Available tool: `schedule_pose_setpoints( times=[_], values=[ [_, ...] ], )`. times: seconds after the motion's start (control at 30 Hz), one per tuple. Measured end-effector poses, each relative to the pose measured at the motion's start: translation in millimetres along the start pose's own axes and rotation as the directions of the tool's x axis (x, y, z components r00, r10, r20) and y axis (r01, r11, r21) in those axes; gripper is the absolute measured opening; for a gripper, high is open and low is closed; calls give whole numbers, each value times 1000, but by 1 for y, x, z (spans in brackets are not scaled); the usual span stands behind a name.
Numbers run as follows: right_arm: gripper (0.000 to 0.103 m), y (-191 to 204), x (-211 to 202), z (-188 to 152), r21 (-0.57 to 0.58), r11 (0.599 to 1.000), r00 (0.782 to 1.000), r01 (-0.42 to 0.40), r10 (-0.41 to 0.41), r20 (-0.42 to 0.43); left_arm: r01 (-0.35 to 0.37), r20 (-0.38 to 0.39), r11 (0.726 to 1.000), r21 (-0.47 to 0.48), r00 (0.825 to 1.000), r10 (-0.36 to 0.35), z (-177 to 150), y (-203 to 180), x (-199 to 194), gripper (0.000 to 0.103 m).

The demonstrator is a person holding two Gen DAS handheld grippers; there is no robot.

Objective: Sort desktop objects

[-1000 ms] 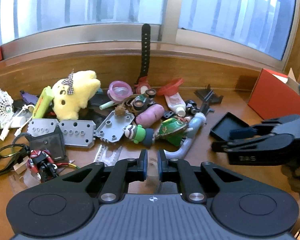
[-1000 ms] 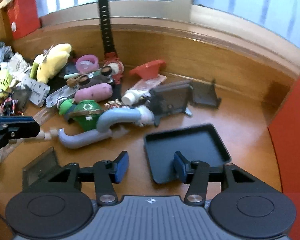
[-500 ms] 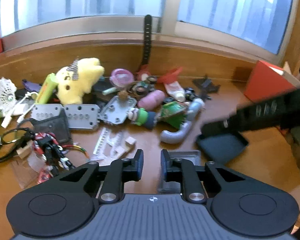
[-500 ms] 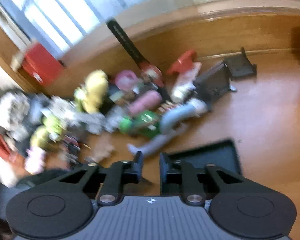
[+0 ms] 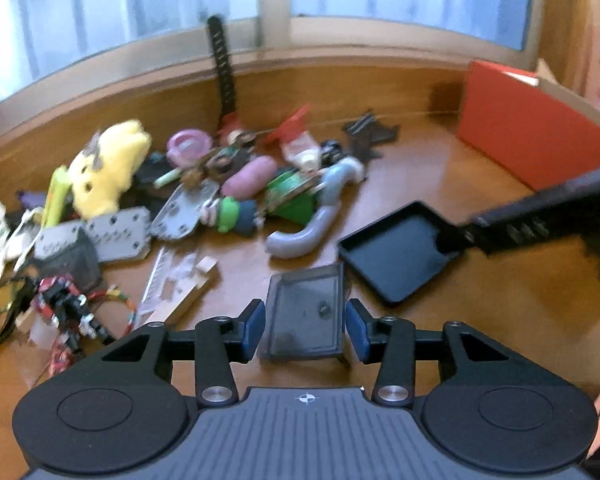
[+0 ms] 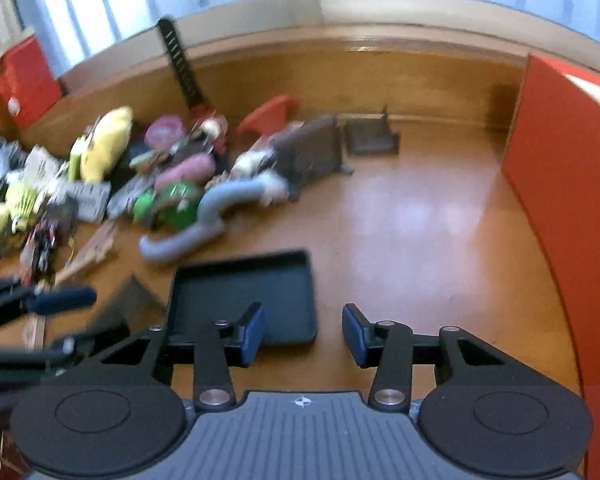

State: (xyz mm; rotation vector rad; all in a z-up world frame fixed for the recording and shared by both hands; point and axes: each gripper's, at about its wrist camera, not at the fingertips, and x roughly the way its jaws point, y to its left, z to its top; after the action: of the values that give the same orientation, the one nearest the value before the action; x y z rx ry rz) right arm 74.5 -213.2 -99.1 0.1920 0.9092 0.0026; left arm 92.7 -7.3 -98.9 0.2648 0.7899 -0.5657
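A small smoky-grey tray point(image 5: 304, 316) lies flat on the wooden desk between the pads of my left gripper point(image 5: 305, 330). The jaws are opening and the pads stand just off its sides. To its right sits a black tray point(image 5: 396, 252). My right gripper point(image 5: 460, 236) reaches in from the right to that tray's corner. In the right wrist view my right gripper point(image 6: 303, 334) is opening, and the black tray's point(image 6: 244, 292) near right corner lies between its pads without being pressed. My left gripper point(image 6: 80, 320) shows blurred at the left, over the grey tray point(image 6: 128, 300).
A jumble of toys fills the left half of the desk: a yellow plush point(image 5: 108, 168), a green figure point(image 5: 292, 196), a grey bent tube point(image 5: 316, 216), grey plates point(image 5: 120, 232), a red robot toy point(image 5: 64, 304). A red box point(image 5: 536, 136) stands at the right. A wooden sill runs behind.
My left gripper went from shut to open and came down around the small grey tray. My right gripper closed, then reopened, and swung over to the black tray's corner.
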Motion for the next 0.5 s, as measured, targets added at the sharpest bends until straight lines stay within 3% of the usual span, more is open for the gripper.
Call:
schedule_pose_setpoints(
  times=[0.13, 0.23, 0.3, 0.5],
  values=[
    [45, 18, -9, -10, -89, 993, 996, -72, 67, -50, -91, -21, 995, -38, 996, 90, -2, 11, 6, 46],
    [42, 31, -16, -16, -122, 960, 965, -250, 237, -111, -124, -28, 988, -88, 992, 122, -1, 22, 4, 46],
    [42, 35, -23, -16, -146, 943, 952, -300, 287, -103, -111, -28, 987, -118, 994, 108, 0, 28, -1, 47],
    [44, 29, -24, -9, -176, 958, 973, -224, 212, -85, -51, -22, 987, -151, 999, 48, -6, 33, -30, 55]
  ],
)
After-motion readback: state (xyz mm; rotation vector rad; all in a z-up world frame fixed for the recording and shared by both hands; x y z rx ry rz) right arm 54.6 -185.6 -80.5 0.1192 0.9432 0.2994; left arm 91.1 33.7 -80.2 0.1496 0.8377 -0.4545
